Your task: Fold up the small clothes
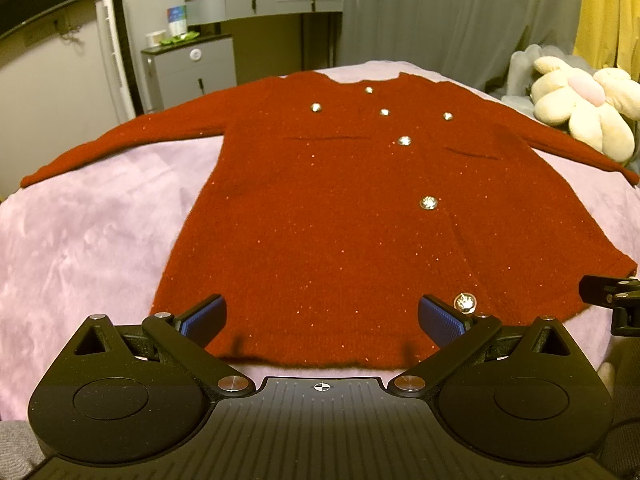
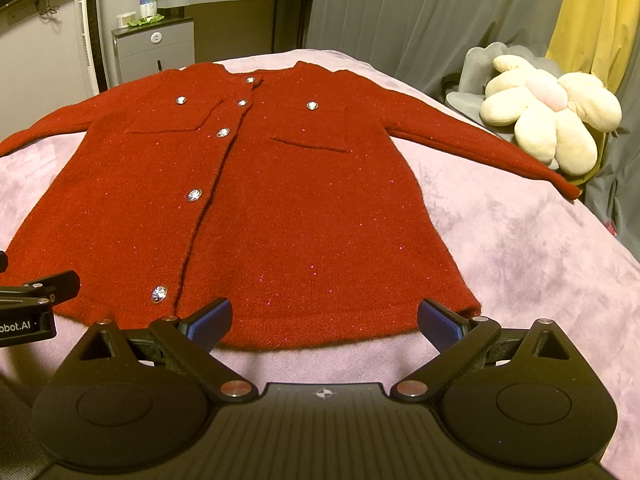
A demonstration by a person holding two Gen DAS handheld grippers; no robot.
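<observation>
Item: red knit cardigan [image 2: 304, 200], flecked with glitter, lying flat and face up on a bed under a lilac plush blanket [image 2: 520, 248]. We see it filling the centre of both frames, collar toward the top, hem toward the bottom, both sleeves spread out to the frame edges. The front is buttoned with silver jewelled buttons [image 2: 195, 195] running down the placket; two flap pockets on the chest each carry one button.

Left claw [image 1: 322, 322]: blue-padded fingers spread wide, holding nothing, poised over the hem at the lower centre of the left wrist view. The lowest button [image 1: 464, 303] sits just beside its right-hand finger.

Right claw [image 2: 325, 322]: likewise wide open and empty, fingers over the hem's right half at the bottom of the right wrist view. The hem corner lies just beside its right-hand finger.

Surroundings: a cream flower-shaped plush cushion [image 2: 548, 114] at the upper right, beyond the sleeve end; grey curtain [image 2: 420, 8] and yellow curtain [image 2: 596, 12] behind it; a grey dressing table [image 1: 264, 4] with bottles at the upper left.
</observation>
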